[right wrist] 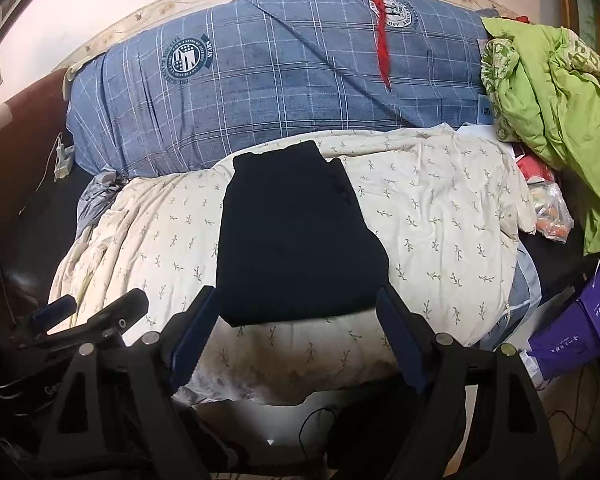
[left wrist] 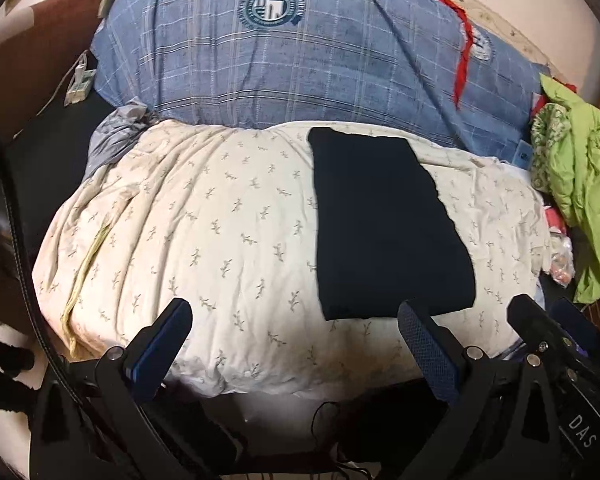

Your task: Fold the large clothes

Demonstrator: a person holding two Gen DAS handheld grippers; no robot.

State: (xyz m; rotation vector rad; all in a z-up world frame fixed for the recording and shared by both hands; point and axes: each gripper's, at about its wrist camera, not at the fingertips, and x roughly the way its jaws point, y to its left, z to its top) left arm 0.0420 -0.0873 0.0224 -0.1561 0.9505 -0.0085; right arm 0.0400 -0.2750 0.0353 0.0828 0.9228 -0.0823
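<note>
Your left gripper (left wrist: pixel 296 344) sits nearest, at 6 o'clock in the left wrist view, its jaws spread wide and pinching nothing; the fingers hang over the near edge of the cream floral quilt (left wrist: pixel 204 240). Your right gripper (right wrist: pixel 296 332) is likewise spread and empty, low at 6 o'clock in its own view, with the near hem of the dark garment (right wrist: pixel 296 240) lying just ahead, between the two fingers.

That dark garment is your task piece. It lies flat on the quilt as a folded, roughly rectangular stack, toward 3 o'clock from the left gripper and dead ahead at 12 o'clock from the right one. It looks soft and limp, with some thickness at the near edge where layers stack. Expect it to sag and slide apart if you lift one layer only. Judge it light to moderate in weight. The quilt beneath is puffy and will give under pressure, so press down gently.

Take hold at the two near corners, pinching through all layers together. The fabric is too dark to read its seams clearly.

Farther on, at 12 o'clock, a blue plaid duvet (right wrist: pixel 284 80) is heaped up. At 2 o'clock lies a crumpled green blanket (right wrist: pixel 556 92).
</note>
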